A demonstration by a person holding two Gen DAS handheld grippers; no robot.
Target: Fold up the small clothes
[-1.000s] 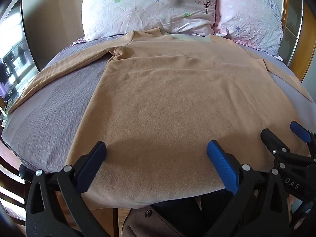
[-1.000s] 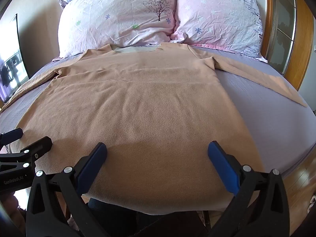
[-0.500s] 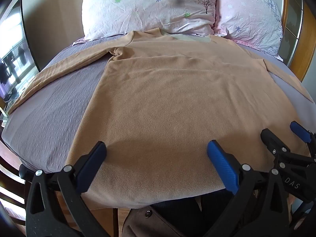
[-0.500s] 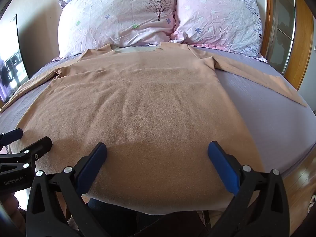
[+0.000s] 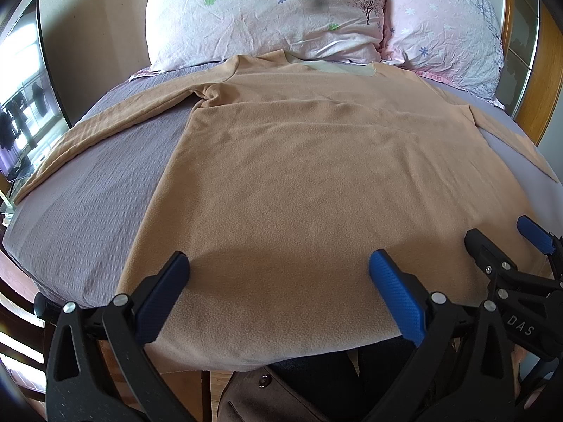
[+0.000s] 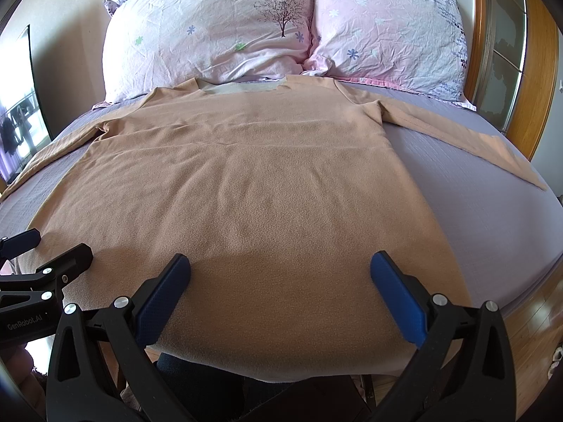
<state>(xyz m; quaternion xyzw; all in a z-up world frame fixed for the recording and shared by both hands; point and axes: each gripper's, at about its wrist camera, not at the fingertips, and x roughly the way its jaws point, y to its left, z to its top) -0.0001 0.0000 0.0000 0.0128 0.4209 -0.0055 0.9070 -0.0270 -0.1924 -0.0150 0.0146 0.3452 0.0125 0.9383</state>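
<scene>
A tan long-sleeved fleece shirt [image 5: 316, 161] lies flat on a bed, collar toward the pillows, both sleeves spread out to the sides. It also fills the right wrist view [image 6: 246, 190]. My left gripper [image 5: 278, 292] is open and empty, hovering over the shirt's hem near its left half. My right gripper [image 6: 279, 292] is open and empty over the hem near its right half. Each gripper shows at the edge of the other's view. The hem hangs slightly over the bed's near edge.
The bed has a grey-lilac sheet [image 5: 88, 204]. Two floral pillows [image 6: 211, 28] stand at the head against a wooden headboard [image 6: 538, 81]. A window [image 5: 21, 105] is at the left. Wooden floor [image 6: 535, 323] shows at the right.
</scene>
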